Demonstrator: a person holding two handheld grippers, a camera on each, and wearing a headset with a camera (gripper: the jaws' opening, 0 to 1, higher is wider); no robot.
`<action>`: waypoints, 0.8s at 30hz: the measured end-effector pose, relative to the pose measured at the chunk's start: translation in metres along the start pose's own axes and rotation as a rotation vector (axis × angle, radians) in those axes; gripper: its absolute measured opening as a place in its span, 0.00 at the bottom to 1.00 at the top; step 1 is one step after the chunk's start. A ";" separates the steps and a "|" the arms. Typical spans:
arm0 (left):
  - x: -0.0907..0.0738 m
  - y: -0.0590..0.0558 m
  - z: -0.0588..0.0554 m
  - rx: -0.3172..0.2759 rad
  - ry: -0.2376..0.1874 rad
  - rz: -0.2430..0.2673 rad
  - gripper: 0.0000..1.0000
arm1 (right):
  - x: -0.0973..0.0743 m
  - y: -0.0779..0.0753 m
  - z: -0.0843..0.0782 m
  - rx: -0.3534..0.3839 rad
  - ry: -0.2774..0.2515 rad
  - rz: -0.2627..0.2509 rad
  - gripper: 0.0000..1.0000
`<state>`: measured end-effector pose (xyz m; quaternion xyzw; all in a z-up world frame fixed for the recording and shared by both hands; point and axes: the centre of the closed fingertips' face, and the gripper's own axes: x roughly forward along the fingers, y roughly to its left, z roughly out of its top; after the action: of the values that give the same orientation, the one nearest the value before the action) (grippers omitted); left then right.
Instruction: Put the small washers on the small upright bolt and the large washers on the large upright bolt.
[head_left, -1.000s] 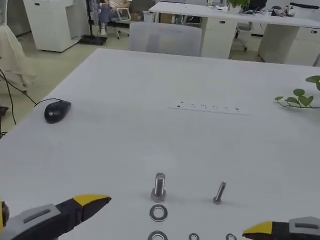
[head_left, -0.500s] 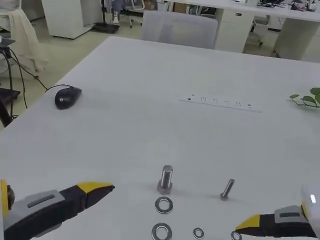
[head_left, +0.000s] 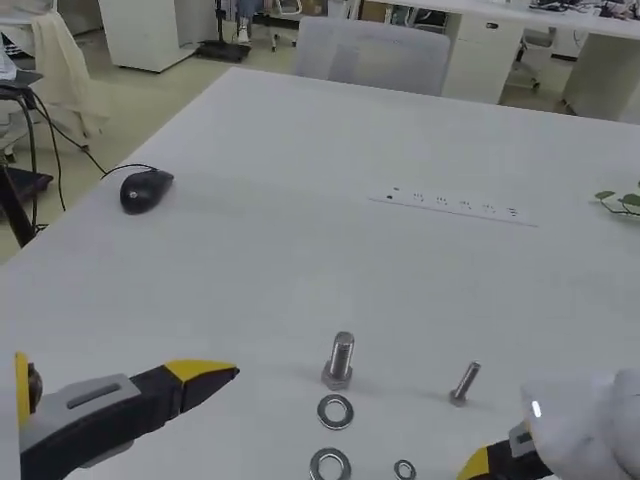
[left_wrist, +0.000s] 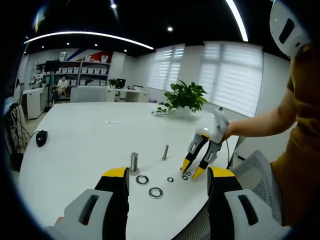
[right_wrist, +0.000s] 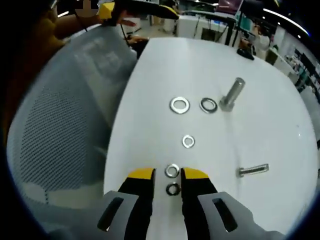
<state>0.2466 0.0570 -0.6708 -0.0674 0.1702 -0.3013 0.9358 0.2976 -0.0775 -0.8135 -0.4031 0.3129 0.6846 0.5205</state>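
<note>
The steel large bolt (head_left: 340, 360) and small bolt (head_left: 465, 383) stand upright on the bench (head_left: 300, 250) — two large washers (head_left: 335, 411) lie flat just before the large bolt, small washers (right_wrist: 188, 141) nearby.

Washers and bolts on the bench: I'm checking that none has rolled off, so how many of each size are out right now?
Large washers: 2
Small washers: 3
Large bolt: 1
Small bolt: 1
Total: 7

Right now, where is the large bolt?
In the head view the large bolt stands at bottom centre, left of the small bolt, just behind a large washer.
</note>
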 end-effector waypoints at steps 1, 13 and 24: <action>0.000 0.000 0.000 0.000 -0.001 0.001 0.63 | 0.001 0.000 -0.001 0.002 0.007 0.007 0.22; -0.001 0.001 0.001 -0.001 -0.002 0.004 0.63 | 0.007 -0.001 -0.007 -0.057 0.092 0.015 0.22; -0.002 0.001 -0.001 -0.002 0.000 0.007 0.63 | 0.008 -0.002 -0.007 -0.109 0.135 0.027 0.21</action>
<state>0.2452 0.0584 -0.6713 -0.0676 0.1705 -0.2980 0.9368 0.2999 -0.0798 -0.8238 -0.4719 0.3149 0.6788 0.4663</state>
